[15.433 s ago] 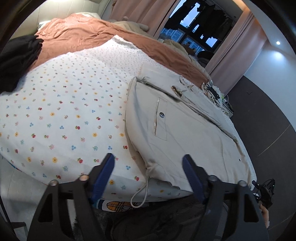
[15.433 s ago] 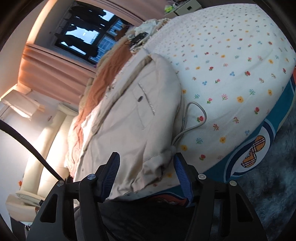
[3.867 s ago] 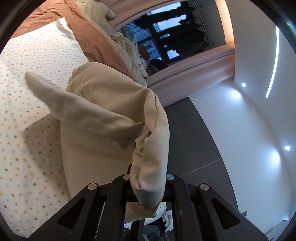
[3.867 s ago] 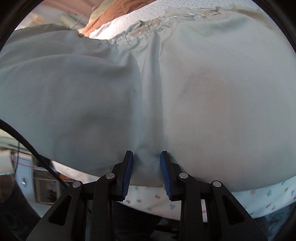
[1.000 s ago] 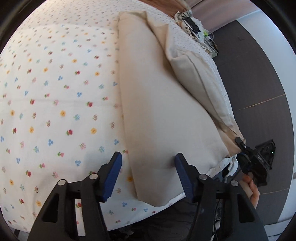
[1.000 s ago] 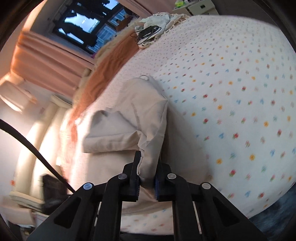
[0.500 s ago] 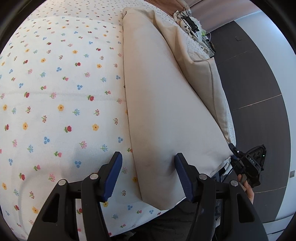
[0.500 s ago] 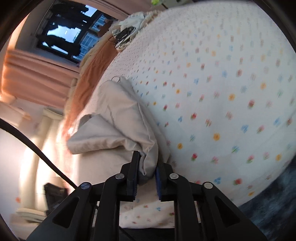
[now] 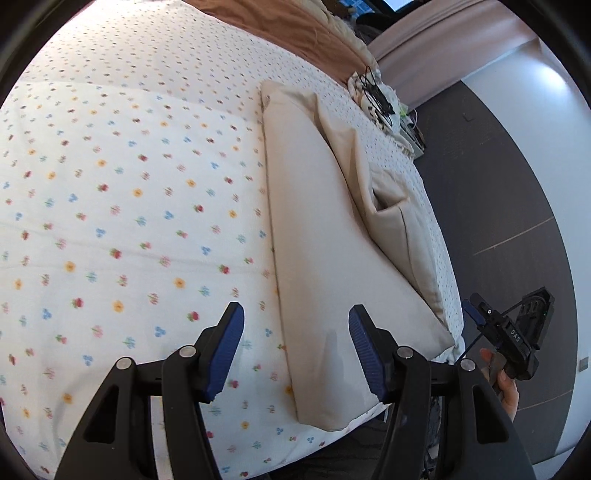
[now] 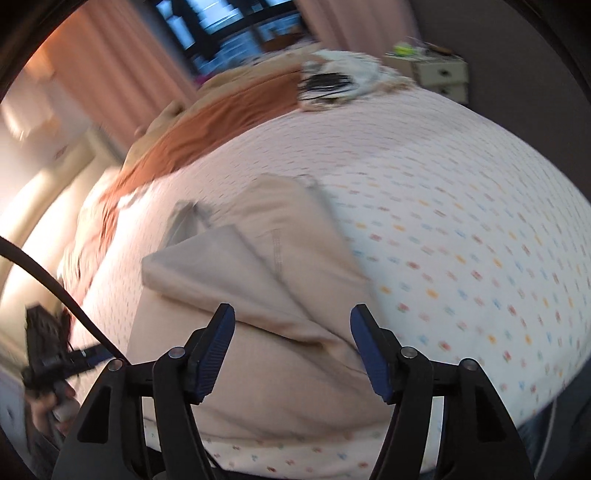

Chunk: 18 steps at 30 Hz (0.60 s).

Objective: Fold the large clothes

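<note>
A beige garment [image 9: 325, 258] lies folded in a long strip on the flowered bedsheet [image 9: 110, 206], with a folded-over flap along its right side. My left gripper [image 9: 295, 343] hovers open above its near end, nothing between the blue pads. In the blurred right wrist view the same garment [image 10: 258, 288] lies flat, its flap folded across the top. My right gripper [image 10: 291, 339] is above it with its jaws opening and the cloth clear of the pads. The right gripper [image 9: 476, 314] also shows at the bed's edge in the left wrist view, a hand [image 9: 506, 384] holding it.
A brown blanket [image 9: 280, 26] covers the far end of the bed. A pale bundle with black cables [image 9: 373, 96] lies at the far right corner. A dark floor [image 9: 498, 206] runs beside the bed. Pink curtains [image 10: 110, 74] and a window stand beyond.
My right gripper has let go of the beige cloth, opened wide and risen; the flap now lies flat on the garment. My left gripper has drawn back a little, still open.
</note>
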Tool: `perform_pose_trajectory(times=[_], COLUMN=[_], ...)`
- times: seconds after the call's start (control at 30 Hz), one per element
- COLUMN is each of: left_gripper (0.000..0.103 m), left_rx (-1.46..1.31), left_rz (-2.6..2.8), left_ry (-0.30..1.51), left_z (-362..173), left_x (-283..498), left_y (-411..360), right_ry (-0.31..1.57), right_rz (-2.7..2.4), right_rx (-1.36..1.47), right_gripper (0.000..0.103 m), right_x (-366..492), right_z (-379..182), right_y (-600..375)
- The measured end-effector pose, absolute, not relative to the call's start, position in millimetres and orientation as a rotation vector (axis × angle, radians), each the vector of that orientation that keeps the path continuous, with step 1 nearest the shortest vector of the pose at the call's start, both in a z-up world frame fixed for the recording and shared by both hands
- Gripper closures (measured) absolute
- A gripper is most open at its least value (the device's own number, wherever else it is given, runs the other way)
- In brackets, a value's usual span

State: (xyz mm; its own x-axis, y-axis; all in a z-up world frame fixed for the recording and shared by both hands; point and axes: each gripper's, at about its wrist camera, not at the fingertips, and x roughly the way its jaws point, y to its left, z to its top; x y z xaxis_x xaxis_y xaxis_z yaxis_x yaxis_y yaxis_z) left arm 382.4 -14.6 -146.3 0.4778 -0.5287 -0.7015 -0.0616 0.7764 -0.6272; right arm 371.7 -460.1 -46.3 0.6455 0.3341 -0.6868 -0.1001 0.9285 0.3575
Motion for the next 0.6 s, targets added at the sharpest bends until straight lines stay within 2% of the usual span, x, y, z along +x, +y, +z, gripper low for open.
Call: perform_pose_trajectory(times=[0.37,0.6], left_gripper=[0.043,0.043], left_rx=[-0.712,-0.731], left_rz=[-0.2,-0.155], left_ry=[1.003,0.998], left_z=[-145,-145], left_x=[366,354], left_y=[43,63], right_ry=[0.903,0.916], right_rz=[0.456,0.475], right_rx=[-0.106,-0.245], right_gripper=[0.04,0.04], right_x=[435,472], right_z=[-42,-53], right_y=[-337,-295])
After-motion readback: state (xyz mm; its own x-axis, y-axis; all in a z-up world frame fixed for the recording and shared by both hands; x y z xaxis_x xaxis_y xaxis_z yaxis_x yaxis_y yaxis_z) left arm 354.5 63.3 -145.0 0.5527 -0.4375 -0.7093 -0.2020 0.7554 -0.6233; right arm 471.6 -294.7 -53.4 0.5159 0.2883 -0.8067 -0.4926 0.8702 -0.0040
